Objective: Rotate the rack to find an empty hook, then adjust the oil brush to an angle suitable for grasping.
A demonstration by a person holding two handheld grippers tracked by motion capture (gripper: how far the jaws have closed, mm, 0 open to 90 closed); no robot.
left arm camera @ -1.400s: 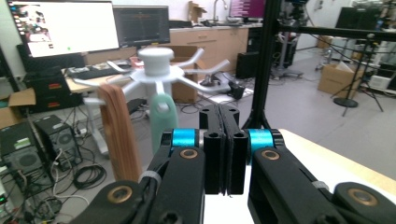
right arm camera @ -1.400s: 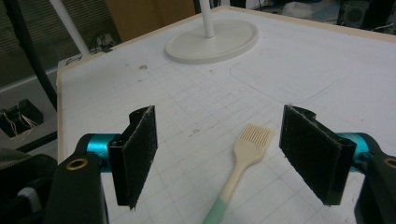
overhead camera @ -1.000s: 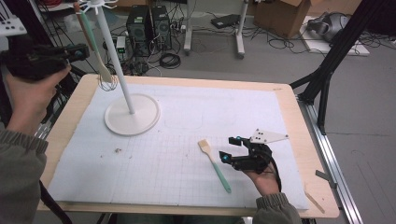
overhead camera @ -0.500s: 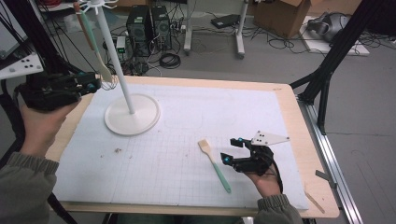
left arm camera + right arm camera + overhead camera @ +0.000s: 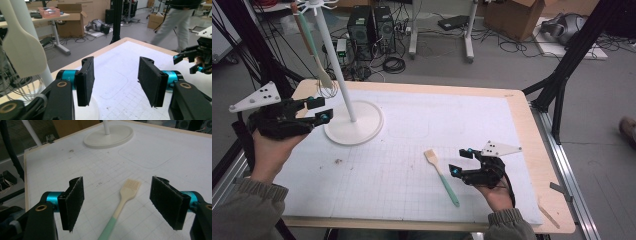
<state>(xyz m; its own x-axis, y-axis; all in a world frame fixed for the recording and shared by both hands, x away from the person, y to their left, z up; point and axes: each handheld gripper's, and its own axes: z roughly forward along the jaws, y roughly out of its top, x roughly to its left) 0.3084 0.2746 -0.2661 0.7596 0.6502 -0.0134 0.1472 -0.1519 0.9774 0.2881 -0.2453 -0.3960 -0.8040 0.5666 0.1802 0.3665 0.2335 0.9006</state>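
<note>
step: hanging utensils on white stand (image 5: 343,95) | left tool (image 5: 323,110) just opening, empty | right tool (image 5: 461,161) released over cream-and-mint silicone brush (image 5: 441,175) | next: likely grasp handle

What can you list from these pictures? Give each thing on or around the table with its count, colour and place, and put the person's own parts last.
Table: one, light wood edge, white gridded mat on top.
Stand: one, white, round base and tall pole, far left of the mat.
Spatula: one, cream blade with pale green handle, hanging from the stand's top hooks.
Brush: one, cream head with green handle, flat on the mat just left of the right gripper.
Cardboard box: one, brown, on the floor behind the table.
Left gripper: one, black, jaws just been opening, nothing between them, beside the stand.
Right gripper: one, black, open, near the brush.
</note>
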